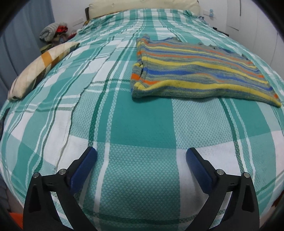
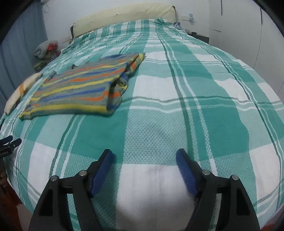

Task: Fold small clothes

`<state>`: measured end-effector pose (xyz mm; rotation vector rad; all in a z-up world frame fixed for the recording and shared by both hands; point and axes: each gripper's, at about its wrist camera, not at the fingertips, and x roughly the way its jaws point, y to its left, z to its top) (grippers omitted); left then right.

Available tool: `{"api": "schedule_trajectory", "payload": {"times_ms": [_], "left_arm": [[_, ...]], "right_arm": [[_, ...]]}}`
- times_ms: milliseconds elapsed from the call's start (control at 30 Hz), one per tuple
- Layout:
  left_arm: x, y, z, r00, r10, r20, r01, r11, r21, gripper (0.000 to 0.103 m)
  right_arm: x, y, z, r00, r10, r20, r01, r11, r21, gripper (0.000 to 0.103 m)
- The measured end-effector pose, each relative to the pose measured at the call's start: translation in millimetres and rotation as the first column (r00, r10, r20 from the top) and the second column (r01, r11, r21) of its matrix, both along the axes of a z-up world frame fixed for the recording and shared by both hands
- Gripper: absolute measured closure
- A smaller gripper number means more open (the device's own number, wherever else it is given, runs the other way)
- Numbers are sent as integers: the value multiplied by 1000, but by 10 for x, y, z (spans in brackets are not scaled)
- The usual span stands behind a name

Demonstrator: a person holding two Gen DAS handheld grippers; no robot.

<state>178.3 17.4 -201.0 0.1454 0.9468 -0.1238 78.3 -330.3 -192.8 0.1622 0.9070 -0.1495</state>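
Note:
A striped knit garment (image 1: pixel 195 71) in yellow, blue, orange and grey lies folded flat on the green and white checked bedspread (image 1: pixel 142 124). In the right wrist view the same garment (image 2: pixel 79 88) lies at the upper left. My left gripper (image 1: pixel 141 152) hovers over bare bedspread short of the garment, its blue pads wide apart with nothing between them. My right gripper (image 2: pixel 144 154) is open too, over bare bedspread (image 2: pixel 177 115) to the right of the garment, holding nothing. The left gripper's fingertips (image 2: pixel 10 140) show at that view's left edge.
A patterned pillow (image 1: pixel 40 69) lies along the bed's left side. A pile of clothes (image 1: pixel 53 32) sits in the far left corner by a blue curtain. A cream headboard cushion (image 2: pixel 124 16) spans the far end. White walls and cupboard doors stand on the right.

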Motion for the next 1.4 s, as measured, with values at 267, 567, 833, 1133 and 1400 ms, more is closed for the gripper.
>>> {"api": "schedule_trajectory", "payload": {"times_ms": [267,567,833,1133,1400], "left_arm": [[11,-15,-20,1000,6,-17,-6,1000,11,1],[13,-22,-24,1000,6,-25,-5,1000,20,1],[30,-24,-28,999,8,-38,-7,1000,22,1],[-4,-91,101,999,2,-42,0,998,56,3],[-172,-1435,680,922,-381,69,384,922,-41,4]], "right_arm": [[-5,28,-91,1000,6,-5,-6,1000,-15,25],[13,76,-125,1000,17,-12,-17,999,-45,22],[14,79,-130,1000,15,-12,-16,999,-46,22],[39,68,-109,999,16,-35,-17,999,-36,22],[478,-501,213,997,42,-60,-25,965,262,22]]}}
